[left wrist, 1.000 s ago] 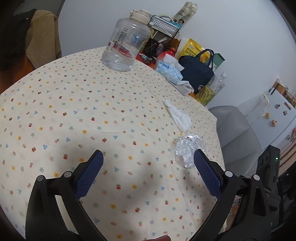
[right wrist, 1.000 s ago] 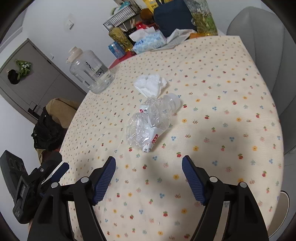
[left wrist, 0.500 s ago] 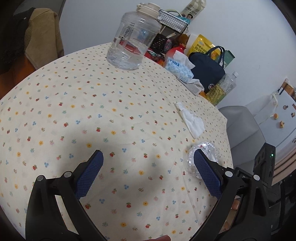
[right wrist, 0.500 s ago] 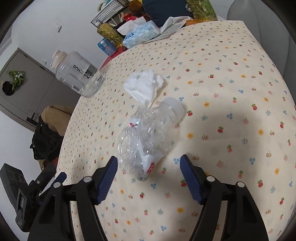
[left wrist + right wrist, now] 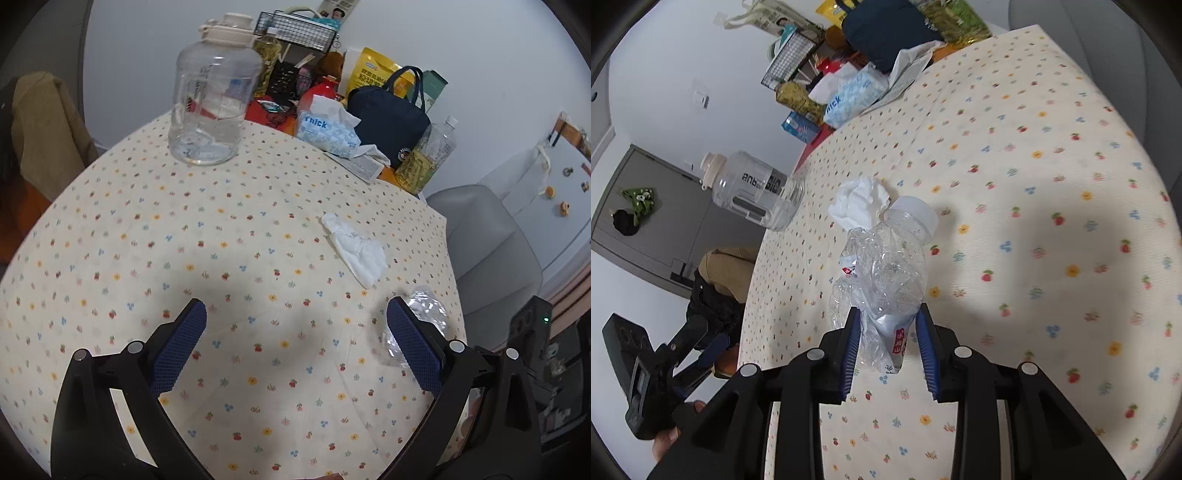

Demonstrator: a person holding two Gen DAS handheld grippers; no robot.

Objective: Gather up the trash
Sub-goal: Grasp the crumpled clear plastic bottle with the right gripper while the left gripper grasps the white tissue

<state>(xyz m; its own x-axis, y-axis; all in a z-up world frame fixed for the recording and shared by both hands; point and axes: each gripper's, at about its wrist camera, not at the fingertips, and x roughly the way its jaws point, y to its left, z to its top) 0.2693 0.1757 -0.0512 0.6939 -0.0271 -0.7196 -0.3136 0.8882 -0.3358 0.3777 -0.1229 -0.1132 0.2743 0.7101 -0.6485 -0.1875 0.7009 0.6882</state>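
Observation:
A crushed clear plastic bottle [image 5: 882, 269] with a white cap lies on the flowered tablecloth [image 5: 1034, 206]. My right gripper [image 5: 886, 317] is closing its jaws around the bottle's bottom end, and both blue pads touch its sides. A crumpled white tissue [image 5: 858, 201] lies just beyond the cap. In the left wrist view the tissue [image 5: 356, 251] lies ahead to the right, and the bottle [image 5: 424, 310] peeks out behind the right finger. My left gripper [image 5: 295, 310] hovers open over bare cloth with nothing between its fingers.
At the table's far side stand a large clear water jug [image 5: 214, 107], a tissue box [image 5: 325, 129], a navy bag [image 5: 388, 114] and a yellow-labelled bottle [image 5: 424, 162]. A grey chair [image 5: 487, 251] sits past the right edge. A brown jacket [image 5: 40, 122] hangs at the left.
My right gripper moved forward over the crushed bottle and its jaws narrowed onto it. My left gripper drew back and rose, so the bottle slid behind its right finger.

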